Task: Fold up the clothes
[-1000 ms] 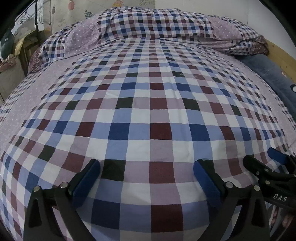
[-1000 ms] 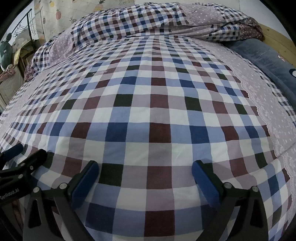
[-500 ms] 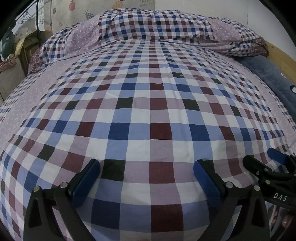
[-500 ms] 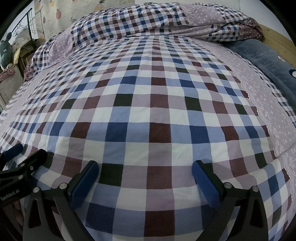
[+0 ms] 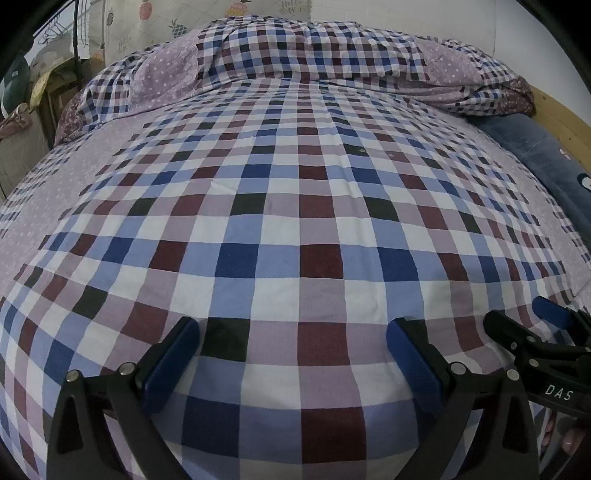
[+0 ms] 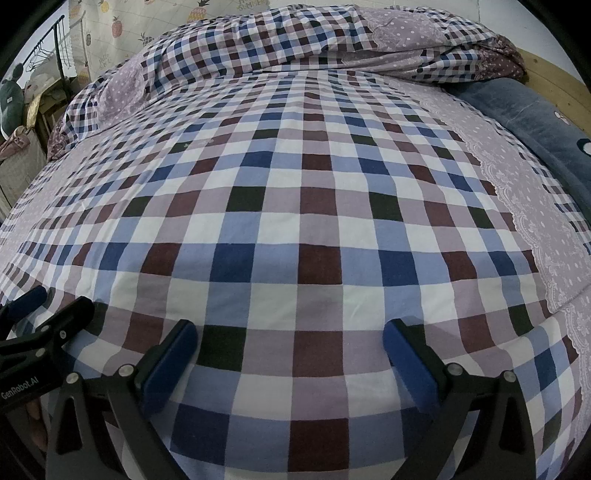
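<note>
the left gripper (image 5: 293, 343) hangs low over the near part of a checked bed sheet (image 5: 280, 206), its two blue-padded fingers (image 5: 173, 360) spread wide with nothing between them but the cloth beneath; whether the pads touch the sheet cannot be told; the right gripper (image 6: 290, 345) sits just beside it over the same sheet, its fingers (image 6: 404, 362) likewise spread wide and gripping nothing; each gripper shows at the edge of the other's view, the right one at the lower right of the left view (image 5: 535, 332) and the left one at the lower left of the right view (image 6: 44, 317); no garment to fold shows in either view, only bedding; the sheet lies flat and smooth across the bed; at its far end a rumpled duvet (image 5: 332, 48) in the same check, with dotted lilac panels, is heaped across the width; a dark blue blanket (image 6: 535, 122) lies along the right side against a wooden bed frame (image 6: 554, 85); a curtain printed with pineapples (image 5: 155, 22) hangs behind the bed; no box, basket or other container can be made out.
</note>
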`<state>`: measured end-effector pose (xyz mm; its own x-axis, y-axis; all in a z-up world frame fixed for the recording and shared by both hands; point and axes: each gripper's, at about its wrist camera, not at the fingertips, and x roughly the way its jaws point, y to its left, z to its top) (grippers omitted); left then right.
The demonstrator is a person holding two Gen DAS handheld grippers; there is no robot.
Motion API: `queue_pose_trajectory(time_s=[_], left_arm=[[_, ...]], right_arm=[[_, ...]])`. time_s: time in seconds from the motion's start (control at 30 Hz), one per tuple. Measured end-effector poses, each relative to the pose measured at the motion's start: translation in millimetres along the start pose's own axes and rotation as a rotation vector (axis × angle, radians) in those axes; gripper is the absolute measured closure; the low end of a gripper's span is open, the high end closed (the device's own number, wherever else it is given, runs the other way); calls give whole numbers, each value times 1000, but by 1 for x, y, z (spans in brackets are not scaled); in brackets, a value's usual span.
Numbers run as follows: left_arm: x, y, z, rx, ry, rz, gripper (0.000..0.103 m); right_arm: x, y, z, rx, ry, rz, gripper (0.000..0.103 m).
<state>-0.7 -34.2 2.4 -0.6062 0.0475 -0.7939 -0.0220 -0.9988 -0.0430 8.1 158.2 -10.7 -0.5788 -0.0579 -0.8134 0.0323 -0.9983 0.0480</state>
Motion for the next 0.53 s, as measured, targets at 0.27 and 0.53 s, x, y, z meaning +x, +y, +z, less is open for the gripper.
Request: queue_pose_trajectory(time_s=[0.27, 0.53], left_arm=[[0, -1, 0, 0, -4, 0, 0], [0, -5, -1, -5, -7, 3, 0]], right_arm=[[1, 1, 0, -1, 0, -1, 0], [1, 1, 1, -1, 0, 0, 0]])
